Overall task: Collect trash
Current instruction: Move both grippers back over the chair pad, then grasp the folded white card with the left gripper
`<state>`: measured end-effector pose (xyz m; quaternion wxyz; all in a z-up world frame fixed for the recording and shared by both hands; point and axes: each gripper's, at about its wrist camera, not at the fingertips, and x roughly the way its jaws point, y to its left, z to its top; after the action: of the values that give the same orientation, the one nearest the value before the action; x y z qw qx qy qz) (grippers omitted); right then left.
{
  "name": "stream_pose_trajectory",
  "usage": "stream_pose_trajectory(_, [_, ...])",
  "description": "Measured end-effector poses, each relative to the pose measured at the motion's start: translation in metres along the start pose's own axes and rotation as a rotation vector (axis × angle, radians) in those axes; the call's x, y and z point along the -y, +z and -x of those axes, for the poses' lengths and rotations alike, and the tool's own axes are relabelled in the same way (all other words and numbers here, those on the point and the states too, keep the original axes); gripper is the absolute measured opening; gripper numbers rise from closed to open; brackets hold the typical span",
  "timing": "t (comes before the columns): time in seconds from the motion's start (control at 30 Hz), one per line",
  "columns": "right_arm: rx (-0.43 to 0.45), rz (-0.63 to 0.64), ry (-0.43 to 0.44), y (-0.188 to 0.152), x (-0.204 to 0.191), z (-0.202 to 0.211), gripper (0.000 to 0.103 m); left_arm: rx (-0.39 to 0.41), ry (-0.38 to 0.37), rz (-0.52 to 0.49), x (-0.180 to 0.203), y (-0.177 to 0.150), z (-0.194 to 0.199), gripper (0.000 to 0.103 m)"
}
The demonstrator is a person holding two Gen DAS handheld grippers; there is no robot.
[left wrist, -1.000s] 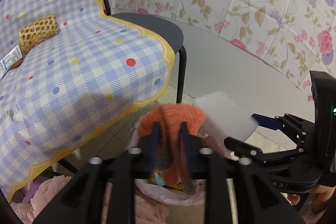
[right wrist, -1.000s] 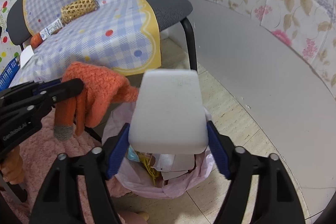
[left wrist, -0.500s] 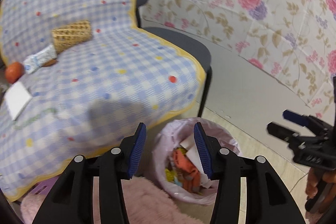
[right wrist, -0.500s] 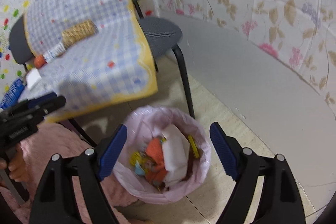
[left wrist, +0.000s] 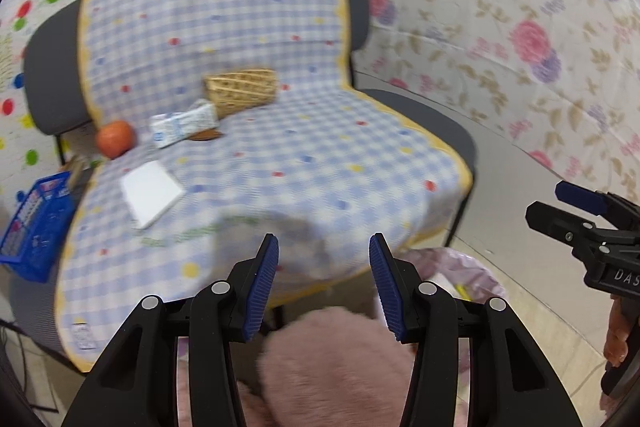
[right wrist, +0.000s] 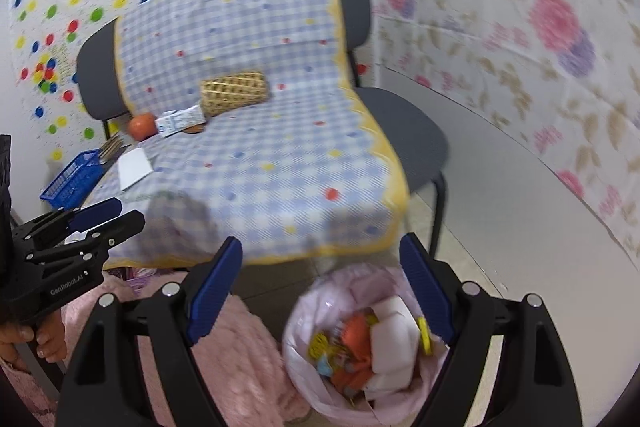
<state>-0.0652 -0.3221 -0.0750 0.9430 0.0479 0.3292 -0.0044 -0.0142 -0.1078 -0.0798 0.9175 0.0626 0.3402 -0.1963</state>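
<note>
The trash bin [right wrist: 308, 311], lined with a pink bag, stands on the floor by the chair legs. An orange glove [right wrist: 354, 331] and a white foam block [right wrist: 394, 345] lie in it among other scraps. My right gripper [right wrist: 322, 251] hangs open and empty above and behind the bin. In the left wrist view my left gripper [left wrist: 324, 255] is open and empty over the checked cloth's front edge, with the bin [left wrist: 464, 267] low to its right. On the cloth [left wrist: 320, 155] lie a white packet [left wrist: 184, 127], a white pad [left wrist: 150, 187] and an orange [left wrist: 115, 139].
A woven basket [left wrist: 240, 91] lies on the cloth that covers two grey chairs [left wrist: 440, 123]. A blue crate [left wrist: 32, 227] stands at the left. A pink fluffy fabric [left wrist: 340, 359] is under the left gripper. Patterned sheets line the walls.
The left gripper let go of the orange glove and the right let go of the white foam block; both now lie in the bin. Both grippers rose and drew back toward the chairs.
</note>
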Motion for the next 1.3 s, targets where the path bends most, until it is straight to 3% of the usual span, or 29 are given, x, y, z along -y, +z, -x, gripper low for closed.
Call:
stream_pose_trajectory(0.37, [-0.021, 0.108, 0.089, 0.040, -0.064, -0.051, 0.066, 0.015, 0.131, 0.147, -0.094, 0.011, 0.006, 0.050])
stream_pose_trajectory(0.43, [-0.024, 0.119, 0.100, 0.046, -0.071, -0.060, 0.065, 0.019, 0.155, 0.162, -0.107, 0.012, 0.007, 0.065])
stream_pose_trajectory(0.6, [-0.027, 0.143, 0.128, 0.065, -0.086, -0.081, 0.065, 0.007, 0.183, 0.212, -0.138, 0.014, 0.000, 0.065])
stream_pose_trajectory(0.83, [-0.040, 0.176, 0.156, 0.085, -0.103, -0.114, 0.065, -0.032, 0.174, 0.251, -0.161, 0.012, -0.026, 0.065])
stream_pose_trajectory(0.9, [-0.048, 0.174, 0.170, 0.085, -0.106, -0.119, 0.056, -0.040, 0.162, 0.251, -0.165, 0.011, -0.037, 0.065])
stream_pose_trajectory(0.97, [-0.054, 0.178, 0.174, 0.084, -0.107, -0.123, 0.039, -0.045, 0.141, 0.263, -0.169, 0.012, -0.045, 0.063])
stream_pose_trajectory(1.03, [-0.069, 0.182, 0.182, 0.082, -0.108, -0.128, 0.031, -0.044, 0.114, 0.277, -0.174, 0.015, -0.054, 0.063])
stream_pose_trajectory(1.2, [-0.084, 0.174, 0.175, 0.078, -0.105, -0.133, 0.029, -0.067, 0.078, 0.251, -0.181, 0.021, -0.085, 0.048])
stream_pose_trajectory(1.3, [-0.091, 0.165, 0.170, 0.077, -0.102, -0.133, 0.029, -0.073, 0.059, 0.247, -0.185, 0.026, -0.096, 0.045])
